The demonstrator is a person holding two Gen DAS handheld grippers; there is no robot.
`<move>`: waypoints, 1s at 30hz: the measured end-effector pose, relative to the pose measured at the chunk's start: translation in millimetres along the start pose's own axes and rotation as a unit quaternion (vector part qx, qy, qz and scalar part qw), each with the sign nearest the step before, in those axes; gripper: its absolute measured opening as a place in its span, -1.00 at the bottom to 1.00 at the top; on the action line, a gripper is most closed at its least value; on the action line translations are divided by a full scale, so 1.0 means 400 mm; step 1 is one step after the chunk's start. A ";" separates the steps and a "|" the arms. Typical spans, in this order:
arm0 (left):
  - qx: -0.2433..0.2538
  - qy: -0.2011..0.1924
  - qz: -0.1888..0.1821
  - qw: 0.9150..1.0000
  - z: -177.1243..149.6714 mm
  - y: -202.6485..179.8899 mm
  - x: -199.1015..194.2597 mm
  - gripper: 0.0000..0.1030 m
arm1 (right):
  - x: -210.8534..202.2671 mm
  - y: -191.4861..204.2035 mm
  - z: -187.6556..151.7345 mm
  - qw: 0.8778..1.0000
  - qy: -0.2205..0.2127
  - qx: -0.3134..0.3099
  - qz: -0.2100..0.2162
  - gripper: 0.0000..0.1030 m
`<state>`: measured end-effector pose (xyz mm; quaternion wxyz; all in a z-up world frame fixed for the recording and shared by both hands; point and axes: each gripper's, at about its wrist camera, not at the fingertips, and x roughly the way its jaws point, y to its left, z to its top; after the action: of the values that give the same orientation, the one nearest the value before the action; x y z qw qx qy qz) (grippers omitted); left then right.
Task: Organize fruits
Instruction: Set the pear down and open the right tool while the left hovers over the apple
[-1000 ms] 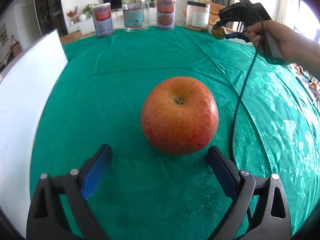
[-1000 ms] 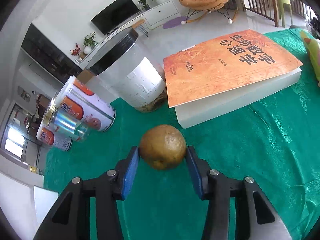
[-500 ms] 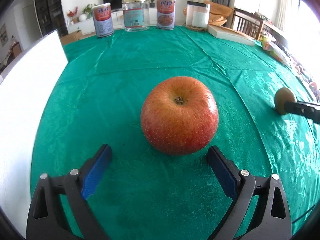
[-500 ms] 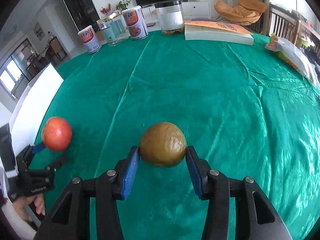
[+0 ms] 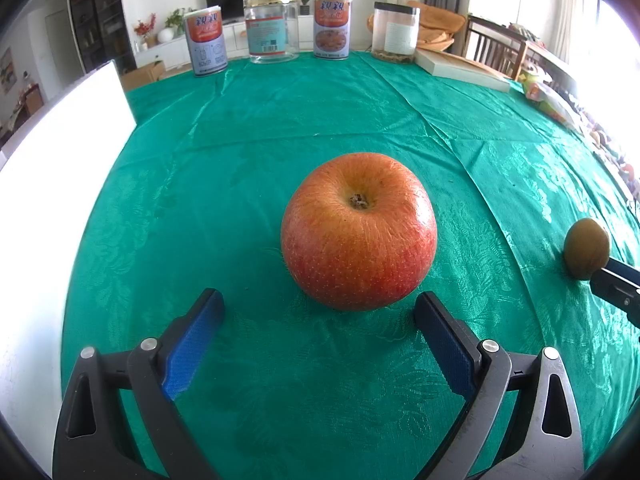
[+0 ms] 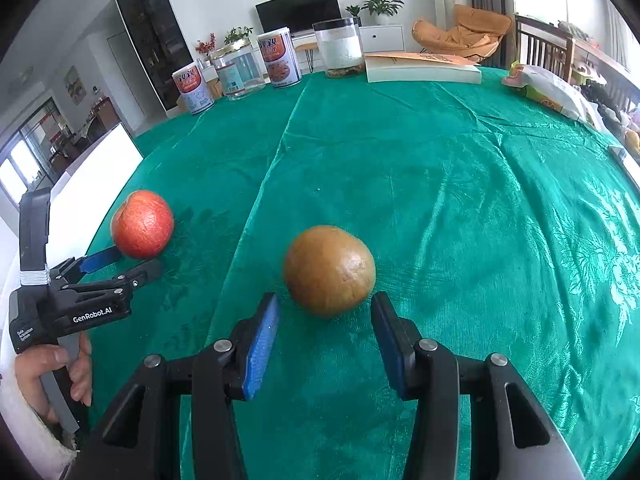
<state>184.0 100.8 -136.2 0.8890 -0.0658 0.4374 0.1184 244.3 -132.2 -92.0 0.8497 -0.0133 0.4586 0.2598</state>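
A red apple (image 5: 358,232) rests on the green tablecloth just ahead of my left gripper (image 5: 318,308), which is open with its blue pads either side and not touching it. The apple also shows in the right wrist view (image 6: 142,224). A brown round fruit (image 6: 329,270) lies on the cloth just ahead of my right gripper (image 6: 325,312), whose jaws stand open and clear of it. The brown fruit also shows at the right edge of the left wrist view (image 5: 586,248). The left gripper shows in the right wrist view (image 6: 120,262).
Two cans (image 5: 206,40) (image 5: 331,26), a glass jar (image 5: 271,28) and a plastic jar (image 5: 395,32) stand along the table's far edge. A book (image 5: 460,68) lies at the far right. A white board (image 5: 52,152) stands on the left. Snack bags (image 6: 548,92) lie at the right.
My right gripper carried the brown fruit from beside the book to the near side, right of the apple, and opened, so the fruit now rests on the cloth. The left gripper has not moved.
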 end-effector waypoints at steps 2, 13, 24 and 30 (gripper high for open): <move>0.000 0.000 0.000 1.000 0.000 0.000 0.000 0.89 | -0.015 0.004 -0.005 1.000 0.001 -0.003 -0.003 -0.06; 0.016 0.068 -0.014 0.997 0.021 0.006 -0.025 0.87 | -0.019 0.013 -0.073 0.997 0.064 -0.008 -0.040 0.17; 0.054 0.033 0.040 0.997 -0.003 -0.022 -0.086 0.87 | -0.012 0.037 -0.084 0.995 0.060 -0.038 -0.065 0.39; 0.060 0.031 0.040 0.997 -0.004 -0.031 -0.089 0.87 | -0.007 0.046 -0.087 0.994 0.062 -0.049 -0.076 0.47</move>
<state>165.0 83.0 -108.8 0.8720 0.0017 0.4733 0.1252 207.8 -126.6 -106.1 0.8353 -0.1057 0.4949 0.2150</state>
